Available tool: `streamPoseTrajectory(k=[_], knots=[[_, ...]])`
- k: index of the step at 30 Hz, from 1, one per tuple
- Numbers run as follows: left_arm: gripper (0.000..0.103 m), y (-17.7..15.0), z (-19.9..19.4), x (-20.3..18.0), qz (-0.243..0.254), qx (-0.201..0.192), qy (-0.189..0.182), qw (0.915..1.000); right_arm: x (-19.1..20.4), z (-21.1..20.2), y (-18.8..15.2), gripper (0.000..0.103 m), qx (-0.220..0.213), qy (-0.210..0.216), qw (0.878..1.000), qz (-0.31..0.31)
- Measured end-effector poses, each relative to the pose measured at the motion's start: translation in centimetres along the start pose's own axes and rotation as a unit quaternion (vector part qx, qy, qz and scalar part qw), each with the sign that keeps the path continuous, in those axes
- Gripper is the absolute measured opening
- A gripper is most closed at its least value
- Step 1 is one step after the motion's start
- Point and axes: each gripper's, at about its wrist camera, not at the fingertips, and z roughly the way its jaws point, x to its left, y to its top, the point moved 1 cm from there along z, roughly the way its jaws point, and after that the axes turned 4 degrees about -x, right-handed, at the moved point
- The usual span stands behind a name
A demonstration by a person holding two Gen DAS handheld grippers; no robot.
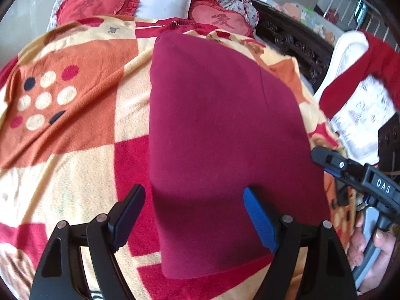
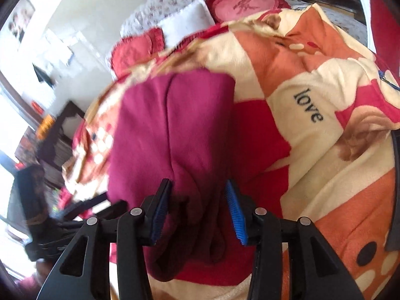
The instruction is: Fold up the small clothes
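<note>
Lying flat as a narrow folded panel on the checked blanket [image 1: 75, 150], the maroon garment [image 1: 220, 137] looked partly folded, a crosswise fold seemingly left, with left tongs [image 1: 195, 217] wide above its near end and right tongs [image 2: 200, 210] wide, gripping nothing

The right wrist view is motion-blurred: the far edge of the maroon garment [image 2: 172, 125] and the furniture [image 2: 50, 135] at left lack clear outlines. In the left wrist view, the right gripper [image 1: 317, 153] and the hand [image 1: 372, 250] holding it run off the right edge.
</note>
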Motion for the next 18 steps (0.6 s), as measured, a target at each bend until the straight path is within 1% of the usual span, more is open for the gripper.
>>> streamPoseTrajectory(k=[1,2,3,5,8,10,14,18], knots=[[0.086,0.3,0.1,0.2,-0.008,0.001,-0.011,0.9999,-0.3,-0.4,0.3,0.031,-0.010,0.005,1.000,0.008],[0.086,0.4,0.1,0.4,-0.014,0.002,-0.018,0.9997,-0.8,-0.6,0.8,0.038,-0.018,0.008,1.000,0.016],[0.087,0.7,0.2,0.7,-0.024,0.003,-0.027,0.9993,-0.9,-0.4,1.1,0.041,-0.019,0.009,1.000,0.019],[0.090,1.1,0.4,1.3,-0.044,0.004,-0.043,0.9981,-1.8,0.0,1.8,0.044,-0.018,0.015,0.999,0.035],[0.091,1.7,1.0,2.0,-0.062,0.009,-0.054,0.9965,-2.9,1.2,2.4,0.050,-0.010,0.047,0.997,0.064],[0.091,2.0,1.5,2.3,-0.063,0.012,-0.057,0.9963,-3.4,2.6,2.7,0.051,0.005,0.066,0.995,0.078],[0.091,2.4,2.4,2.5,-0.062,0.021,-0.071,0.9953,-3.3,5.0,2.9,0.051,0.027,0.088,0.993,0.077],[0.092,2.8,3.6,2.6,-0.067,0.032,-0.082,0.9939,-2.8,7.0,2.9,0.051,0.046,0.088,0.993,0.066]])
